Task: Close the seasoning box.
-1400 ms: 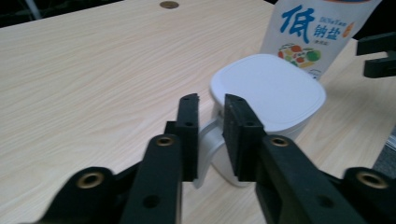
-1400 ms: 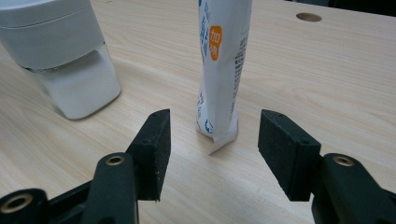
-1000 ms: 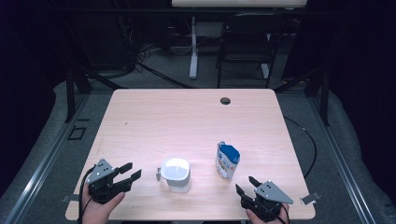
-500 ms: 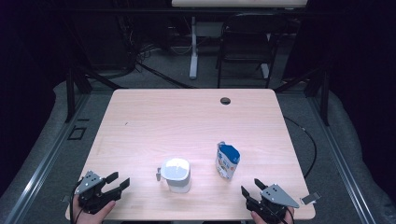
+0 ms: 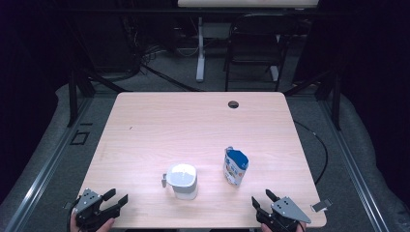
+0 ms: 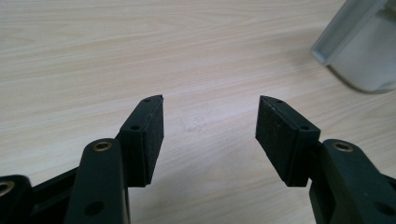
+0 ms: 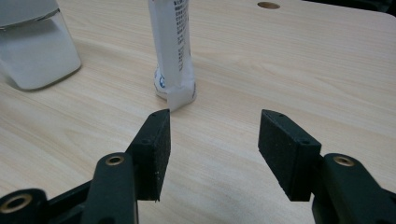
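Observation:
A white lidded container (image 5: 182,180) with a small side handle stands near the front middle of the wooden table (image 5: 193,125). To its right a blue-and-white pouch (image 5: 235,166) stands upright. My left gripper (image 5: 118,195) is low at the front left corner. Its jaws have just been opening and stand wide with nothing between them. In the left gripper view the left gripper (image 6: 210,126) hovers over bare wood, with the container (image 6: 364,51) off to its upper right. My right gripper (image 7: 215,140) is open and empty, a short way in front of the pouch (image 7: 175,51). It sits at the front right edge (image 5: 261,196).
A round cable hole (image 5: 233,104) lies near the table's far edge. Behind the table are a chair (image 5: 254,53), a desk leg and cables on the floor. A metal rail (image 5: 43,169) runs along the left side. The container (image 7: 37,51) is at the upper left in the right gripper view.
My left gripper has drawn back from beside the container toward the front left corner and sunk lower, jaws wider. The right gripper has hardly shifted.

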`<state>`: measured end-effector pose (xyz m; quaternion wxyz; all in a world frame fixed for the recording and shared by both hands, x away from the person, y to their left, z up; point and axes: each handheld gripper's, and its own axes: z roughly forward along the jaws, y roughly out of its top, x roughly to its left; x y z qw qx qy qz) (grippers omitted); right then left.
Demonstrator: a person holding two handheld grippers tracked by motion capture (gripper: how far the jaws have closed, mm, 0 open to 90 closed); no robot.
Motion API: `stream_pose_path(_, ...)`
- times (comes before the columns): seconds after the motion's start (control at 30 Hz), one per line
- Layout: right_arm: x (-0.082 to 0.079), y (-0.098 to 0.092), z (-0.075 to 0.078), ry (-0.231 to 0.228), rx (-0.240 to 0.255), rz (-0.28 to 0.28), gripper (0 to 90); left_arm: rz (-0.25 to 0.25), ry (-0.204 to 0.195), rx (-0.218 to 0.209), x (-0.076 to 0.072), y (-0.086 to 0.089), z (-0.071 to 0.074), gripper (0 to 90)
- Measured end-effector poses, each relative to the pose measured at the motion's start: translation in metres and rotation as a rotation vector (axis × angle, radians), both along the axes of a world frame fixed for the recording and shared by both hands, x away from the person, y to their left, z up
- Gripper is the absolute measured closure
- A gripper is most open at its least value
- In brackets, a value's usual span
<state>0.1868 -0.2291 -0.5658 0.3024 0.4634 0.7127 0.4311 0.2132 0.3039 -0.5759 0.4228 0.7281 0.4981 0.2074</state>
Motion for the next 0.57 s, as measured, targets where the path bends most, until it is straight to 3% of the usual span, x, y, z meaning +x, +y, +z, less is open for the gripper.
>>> stream_pose_path(0.1,-0.001,-0.002,-0.002,-0.003,0.018,-0.016,44.0,0.023,-0.021,-0.004,-0.006,0.004,0.0,42.6)
stream_pose_path(0.3,-0.002,-0.002,-0.004,0.0,0.031,-0.017,43.8,0.039,0.001,-0.009,-0.008,0.011,-0.004,42.2)
stream_pose_path(0.57,-0.001,-0.003,-0.006,0.007,0.036,-0.02,43.3,0.04,0.001,-0.018,-0.007,0.013,-0.003,40.9)
